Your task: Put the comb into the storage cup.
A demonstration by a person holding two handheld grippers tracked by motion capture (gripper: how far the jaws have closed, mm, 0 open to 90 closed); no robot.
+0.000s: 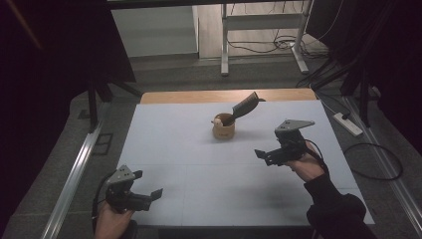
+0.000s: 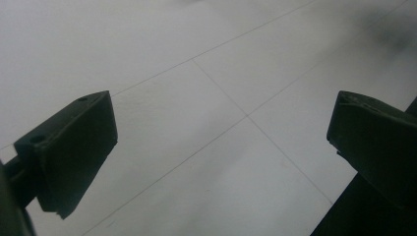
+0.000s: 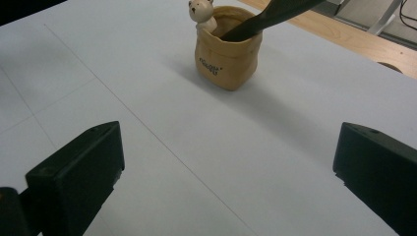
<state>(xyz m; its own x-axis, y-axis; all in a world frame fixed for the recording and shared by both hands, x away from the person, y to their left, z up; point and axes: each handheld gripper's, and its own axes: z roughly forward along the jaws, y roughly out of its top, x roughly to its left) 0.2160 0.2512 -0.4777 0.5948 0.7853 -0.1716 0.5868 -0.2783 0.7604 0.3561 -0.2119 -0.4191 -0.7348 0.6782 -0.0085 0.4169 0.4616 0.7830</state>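
A white table [image 1: 199, 164] seen from above, with dark, dim surroundings that are hard to make out. One tan cup [image 1: 223, 127] shaped like a small sack stands toward twelve o'clock on the table. One dark flat tool [image 1: 244, 107] leans out of it toward two o'clock. Its lower end is hidden inside the cup, and in the right gripper view its upper end is cut off by the frame.

There are two grippers, each held by a hand. The left gripper [image 1: 149, 196] sits at seven o'clock near the table's front edge, and the right gripper [image 1: 263, 155] at four o'clock. The cup stands well apart from both.

The right gripper view shows things too small to read from above: a little bear figure [image 3: 201, 12] on the cup's rim and small dark lettering on its side, too blurred to read. Both grippers have their jaws spread wide with nothing between them. The left gripper view shows its jaws over bare white surface crossed by thin seams.
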